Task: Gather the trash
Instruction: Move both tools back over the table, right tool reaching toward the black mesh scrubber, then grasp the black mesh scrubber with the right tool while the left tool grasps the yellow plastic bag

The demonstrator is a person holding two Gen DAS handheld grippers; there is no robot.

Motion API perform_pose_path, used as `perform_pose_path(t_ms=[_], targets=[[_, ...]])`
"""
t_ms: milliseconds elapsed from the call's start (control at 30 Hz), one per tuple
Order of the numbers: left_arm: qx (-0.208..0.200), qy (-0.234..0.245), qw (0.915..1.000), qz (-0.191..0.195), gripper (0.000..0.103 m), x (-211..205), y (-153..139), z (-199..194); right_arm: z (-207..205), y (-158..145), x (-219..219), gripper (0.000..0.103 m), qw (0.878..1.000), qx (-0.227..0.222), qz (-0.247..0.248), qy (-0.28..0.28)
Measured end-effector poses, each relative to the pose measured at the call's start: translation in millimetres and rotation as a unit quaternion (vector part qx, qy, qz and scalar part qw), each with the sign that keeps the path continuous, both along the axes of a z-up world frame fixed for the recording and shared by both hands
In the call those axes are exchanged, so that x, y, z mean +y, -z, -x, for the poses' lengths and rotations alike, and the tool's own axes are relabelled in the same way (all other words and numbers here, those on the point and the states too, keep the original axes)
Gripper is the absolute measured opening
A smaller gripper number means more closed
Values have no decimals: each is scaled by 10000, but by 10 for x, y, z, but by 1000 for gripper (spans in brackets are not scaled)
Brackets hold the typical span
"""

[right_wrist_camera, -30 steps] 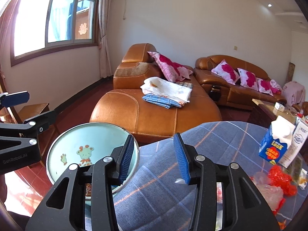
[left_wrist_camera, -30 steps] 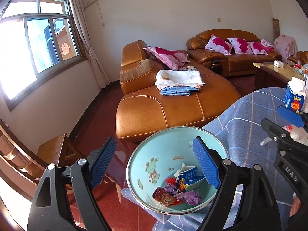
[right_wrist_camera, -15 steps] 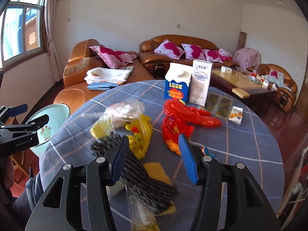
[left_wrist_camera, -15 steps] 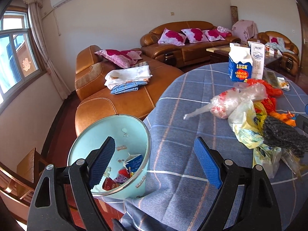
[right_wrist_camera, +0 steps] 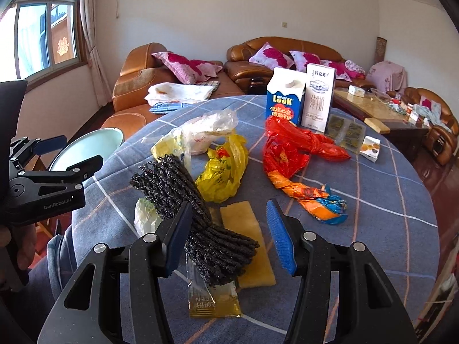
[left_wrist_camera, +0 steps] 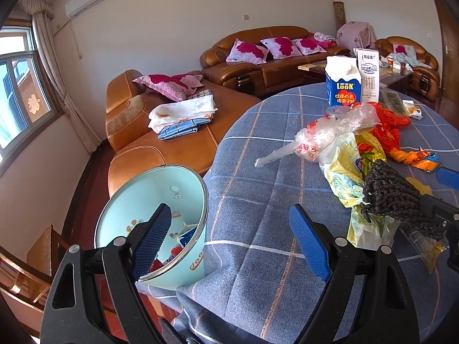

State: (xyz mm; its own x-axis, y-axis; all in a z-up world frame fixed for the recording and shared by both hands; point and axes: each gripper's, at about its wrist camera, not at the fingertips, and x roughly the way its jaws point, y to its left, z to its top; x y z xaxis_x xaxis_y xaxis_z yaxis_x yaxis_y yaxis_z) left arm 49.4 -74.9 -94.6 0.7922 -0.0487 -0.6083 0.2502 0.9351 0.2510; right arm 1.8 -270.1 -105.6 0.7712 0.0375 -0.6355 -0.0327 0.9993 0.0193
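- The right gripper (right_wrist_camera: 229, 230) hangs with jaws apart over the black scouring pad (right_wrist_camera: 189, 215); its left pad sits just beside it, nothing clamped.
- The left gripper (left_wrist_camera: 229, 240) gapes wide, empty, over bare surface (left_wrist_camera: 252, 189) at the near edge.
- Left of the black scouring pad, off that edge, the pale blue bin (left_wrist_camera: 160, 200) holds wrappers.
- Only the right wrist view shows the yellow sponge (right_wrist_camera: 249, 243) and gold sachet (right_wrist_camera: 212, 301) beside the pad.

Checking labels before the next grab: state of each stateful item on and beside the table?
left gripper: open, empty
right gripper: open, empty
bin: upright, part-filled
blue carton: upright, cap on
white carton: upright
red bag: crumpled
yellow bag: crumpled
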Motion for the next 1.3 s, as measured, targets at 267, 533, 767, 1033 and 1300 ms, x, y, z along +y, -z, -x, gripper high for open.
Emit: perform_pose_path(t_ms=[267,533,767,1033,1300], targets=[[17,33,10000,-8,83,-30,15,6,27,138,157,12,9985,270,-112,-455],[88,155,9998,70,83,-98,-6,10,225,-170,28,1,9984,-447,-335,-5],[-20,550,9985,50,85,-376,-27,116,341,-285,-193,1,9954,-759,-316,484],[91,236,9997,8,85,-263,37,15,245,-109,-50,51,9985,-438,-309,-108],[88,446,9990,-7,85,-354,40,104,176,53,75,11,9994,-81,-147,-316]])
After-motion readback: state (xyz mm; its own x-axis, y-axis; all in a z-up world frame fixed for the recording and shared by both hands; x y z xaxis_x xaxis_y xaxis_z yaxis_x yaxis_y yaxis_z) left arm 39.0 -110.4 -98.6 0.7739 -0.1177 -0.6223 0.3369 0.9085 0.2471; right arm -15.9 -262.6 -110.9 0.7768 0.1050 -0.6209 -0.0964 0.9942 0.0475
